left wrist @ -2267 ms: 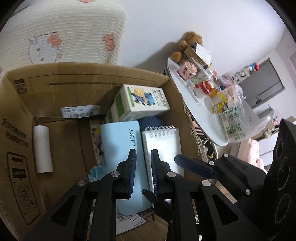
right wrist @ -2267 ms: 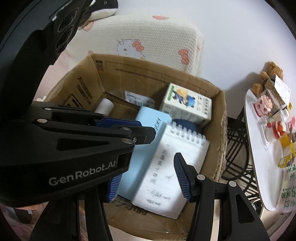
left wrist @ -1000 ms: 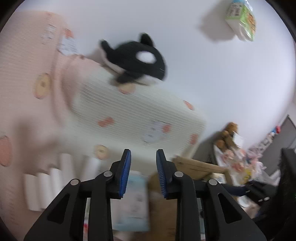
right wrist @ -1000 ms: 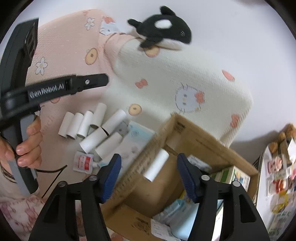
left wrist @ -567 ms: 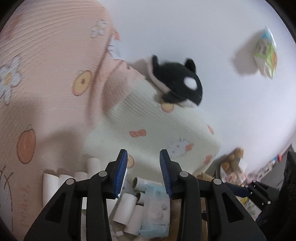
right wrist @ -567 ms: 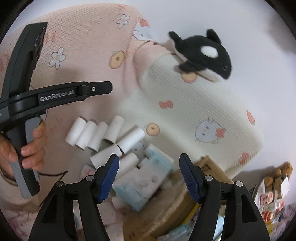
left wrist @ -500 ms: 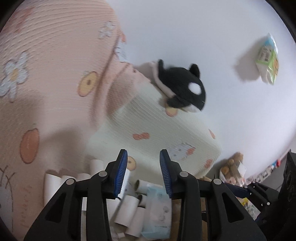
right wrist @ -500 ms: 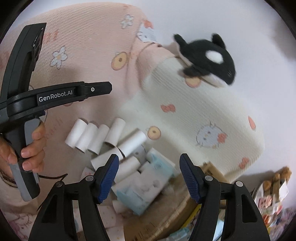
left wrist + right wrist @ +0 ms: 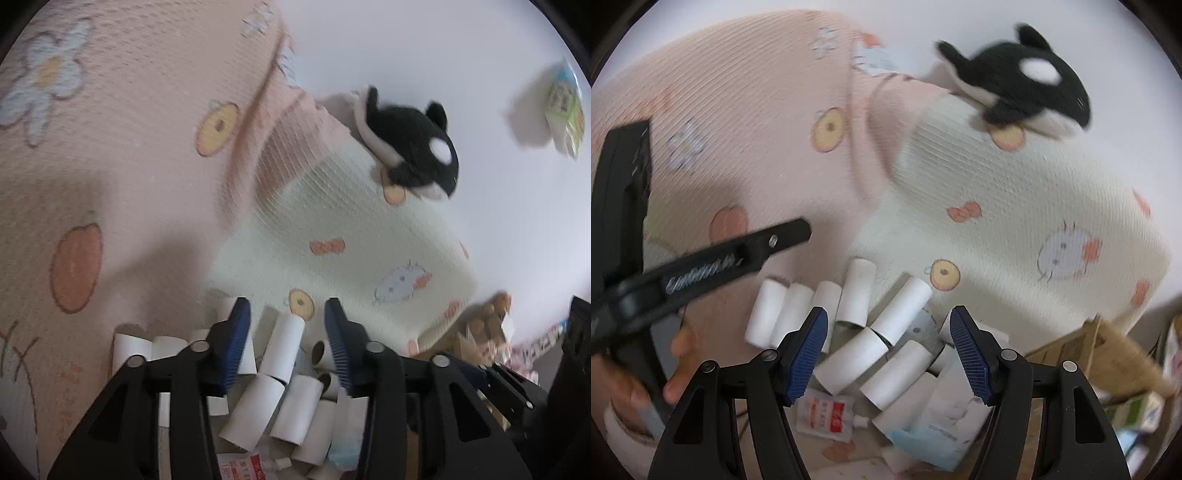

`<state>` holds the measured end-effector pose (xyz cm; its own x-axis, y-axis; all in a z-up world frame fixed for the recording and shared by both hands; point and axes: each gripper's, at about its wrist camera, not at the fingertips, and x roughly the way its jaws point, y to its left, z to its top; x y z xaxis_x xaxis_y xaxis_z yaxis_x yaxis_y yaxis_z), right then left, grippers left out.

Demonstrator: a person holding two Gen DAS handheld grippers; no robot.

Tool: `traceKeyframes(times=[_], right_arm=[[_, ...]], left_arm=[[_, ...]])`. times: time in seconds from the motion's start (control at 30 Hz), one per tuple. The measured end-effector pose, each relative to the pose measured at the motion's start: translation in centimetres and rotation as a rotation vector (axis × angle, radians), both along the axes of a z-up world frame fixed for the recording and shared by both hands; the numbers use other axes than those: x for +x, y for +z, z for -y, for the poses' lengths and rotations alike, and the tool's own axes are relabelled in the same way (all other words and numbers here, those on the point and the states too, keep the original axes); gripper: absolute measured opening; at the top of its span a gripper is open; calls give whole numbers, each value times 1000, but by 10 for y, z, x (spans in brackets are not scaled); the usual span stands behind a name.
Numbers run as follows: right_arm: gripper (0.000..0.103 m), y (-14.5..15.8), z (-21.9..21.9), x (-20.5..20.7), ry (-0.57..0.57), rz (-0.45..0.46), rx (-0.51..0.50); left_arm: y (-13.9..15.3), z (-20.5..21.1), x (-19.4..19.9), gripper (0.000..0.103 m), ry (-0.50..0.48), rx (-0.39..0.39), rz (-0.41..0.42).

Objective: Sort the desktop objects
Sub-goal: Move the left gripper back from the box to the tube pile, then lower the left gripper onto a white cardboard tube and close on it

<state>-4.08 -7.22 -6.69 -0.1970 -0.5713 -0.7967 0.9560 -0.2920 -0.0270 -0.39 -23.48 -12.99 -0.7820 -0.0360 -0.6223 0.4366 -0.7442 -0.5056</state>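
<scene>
Several white paper rolls (image 9: 901, 306) lie in a heap on the pink bedspread (image 9: 738, 122); they also show in the left wrist view (image 9: 284, 347). A pale blue tissue pack (image 9: 938, 424) and a small red-and-white sachet (image 9: 827, 413) lie beside them. My right gripper (image 9: 888, 352) is open and empty above the heap. My left gripper (image 9: 288, 343) is open and empty over the rolls; its body crosses the right wrist view at the left (image 9: 713, 262). The cardboard box (image 9: 1108, 354) shows at the right edge.
A cream pillow (image 9: 1015, 221) with cartoon prints lies behind the rolls, with a black-and-white orca plush (image 9: 1023, 85) on top. A hand holds the left gripper's handle (image 9: 679, 354). A white wall is behind. A green packet (image 9: 565, 110) hangs on the wall.
Both grippers have swung away from the box to the rolls on the bed and moved closer to them. The left gripper's jaws have widened. The right gripper stays open.
</scene>
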Motion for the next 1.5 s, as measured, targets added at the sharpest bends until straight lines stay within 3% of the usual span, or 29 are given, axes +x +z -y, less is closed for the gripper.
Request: traceKeyframes(times=[0.1,0.2,0.57,0.7,0.87,1.0,1.07,1.17,1.33,1.4,1.47,1.5], right_arm=[[66,-15,2,-7,-44,58,-17],[66,-32,6,-10,-64,138,-35],[66,-103,13,-42,-202,291,-92],[66,-123,10,-52,-253,286,-111],[66,-147,19,-51,-208,352,-143],[66,-154,30,-34,-128,212,-126],[66,-158,35,-33,-136,193,-110],[66,-161,39,-43,-138,262,-124],[66,-168,48,-66,-196,381,-97],[60,-173,54,-71,-210,395,-42],[48,-179,57,-76,-236,406,-4],[47,-180,57,-78,-243,414,-13]], left_arm=[[-7,-2,-4,59,-17,5,4],[-17,2,-7,60,-35,55,20],[-66,16,-26,60,-106,171,111],[-74,16,-38,60,-164,180,144],[-91,10,-67,60,-248,185,219],[-105,3,-94,60,-313,178,282],[-109,-3,-107,60,-351,135,317],[-113,-8,-121,60,-394,112,336],[-125,3,-138,59,-396,202,358],[-128,5,-143,54,-408,207,378],[-132,3,-150,52,-426,204,398],[-134,1,-154,52,-443,202,404]])
